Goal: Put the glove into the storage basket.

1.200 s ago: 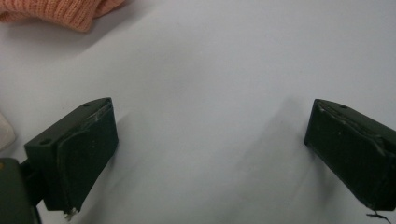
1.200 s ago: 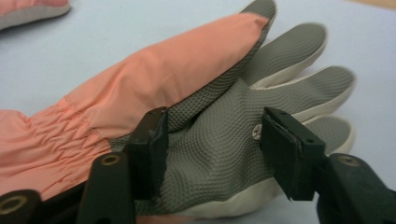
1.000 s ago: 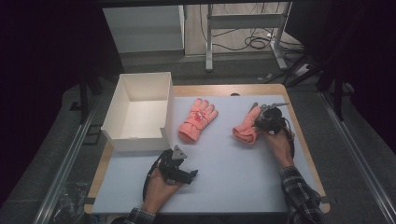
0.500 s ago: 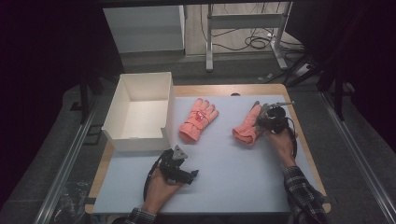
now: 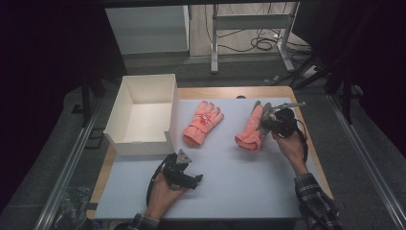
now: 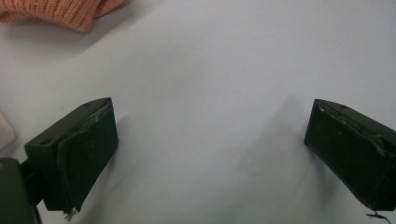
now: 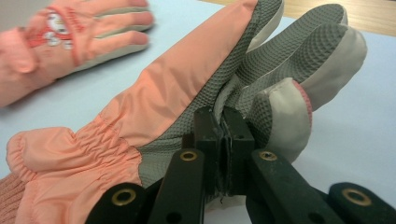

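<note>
Since a second ago, the right gripper (image 7: 223, 140) has tipped the salmon-pink padded glove with grey textured palm (image 5: 251, 130) onto its edge, jaws pinched on the palm fabric. Likely a pick-up; next probably a lift toward the white open cardboard box (image 5: 117, 117). Only the right gripper view reveals that pinch. The left gripper (image 5: 184, 173) rests wide open on the pale blue mat (image 5: 239, 191), near the second pink glove (image 5: 203, 122).

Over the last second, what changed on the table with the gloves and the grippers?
The right gripper shifted slightly along the right glove, jaws pinching its grey palm fabric. The left gripper, the left glove and the white box stayed put.
</note>
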